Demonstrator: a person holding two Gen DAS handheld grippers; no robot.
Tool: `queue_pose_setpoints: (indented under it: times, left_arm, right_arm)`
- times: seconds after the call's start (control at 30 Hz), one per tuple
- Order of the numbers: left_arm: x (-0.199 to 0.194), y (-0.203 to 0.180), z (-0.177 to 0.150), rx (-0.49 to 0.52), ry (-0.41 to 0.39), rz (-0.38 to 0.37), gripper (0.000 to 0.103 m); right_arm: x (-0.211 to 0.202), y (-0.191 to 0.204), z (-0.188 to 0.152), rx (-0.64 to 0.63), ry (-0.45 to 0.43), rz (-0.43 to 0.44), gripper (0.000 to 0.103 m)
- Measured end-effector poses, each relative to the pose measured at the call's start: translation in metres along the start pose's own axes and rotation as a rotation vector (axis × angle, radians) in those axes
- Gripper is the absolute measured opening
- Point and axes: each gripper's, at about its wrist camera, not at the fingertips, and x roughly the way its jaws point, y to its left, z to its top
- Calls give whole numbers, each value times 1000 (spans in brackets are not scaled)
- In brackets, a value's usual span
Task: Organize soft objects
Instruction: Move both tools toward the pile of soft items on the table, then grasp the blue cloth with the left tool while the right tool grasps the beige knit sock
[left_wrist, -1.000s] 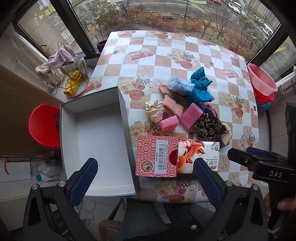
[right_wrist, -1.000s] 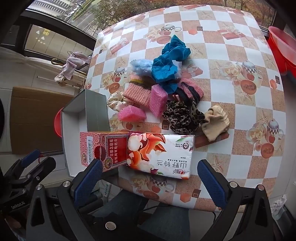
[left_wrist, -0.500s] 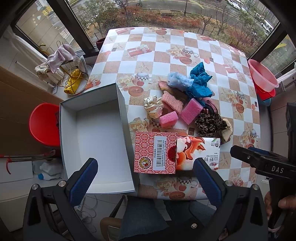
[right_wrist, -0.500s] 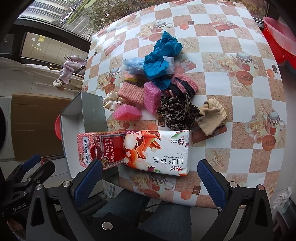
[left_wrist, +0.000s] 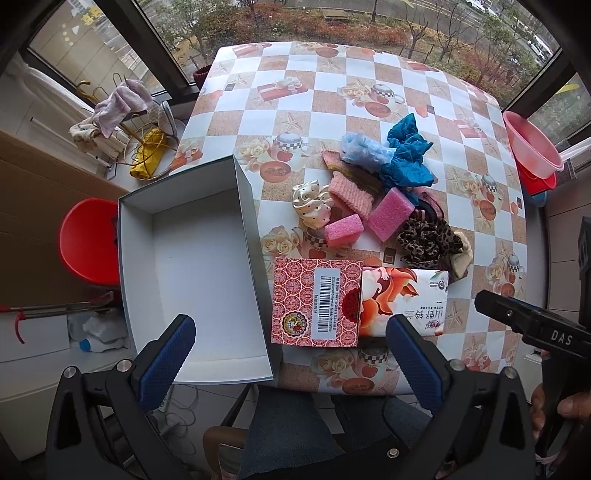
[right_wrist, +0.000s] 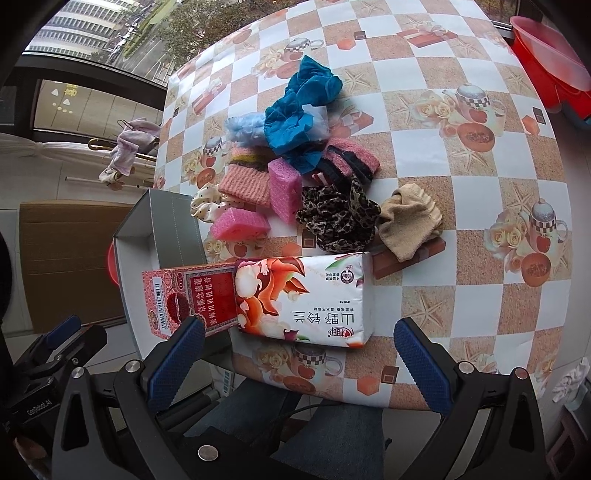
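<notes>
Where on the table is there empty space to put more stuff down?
The far end of the table, beyond the blue cloth, is bare. So is the right side past the beige cloth. The open box holds nothing. The middle is crowded, from the pink sponges down to the tissue pack.

Pink sponges (left_wrist: 391, 214), leopard-print scrunchie (left_wrist: 428, 243), teal cloth (left_wrist: 406, 155).

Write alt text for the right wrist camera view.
The open right gripper hovers at the near edge of a checkered table, facing a tissue pack and red carton. Behind them lie scrunchies, pink sponges and socks; an open box sits left.
</notes>
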Motion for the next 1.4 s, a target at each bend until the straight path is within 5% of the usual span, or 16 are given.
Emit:
queue_pose_setpoints:
  times: [0.87,1.23,1.4]
  left_arm:
    - [90,-67,136,24,81,-108,103]
    - [151,-53,182,-83,164,26,103]
    - [170,-61,197,-88,155,5,103]
  right_arm:
    - [24,-78,24,190,17,-165,103]
    - [46,-114,48,302,-4,-293,103]
    - [67,-122,62,335,-15,-333,103]
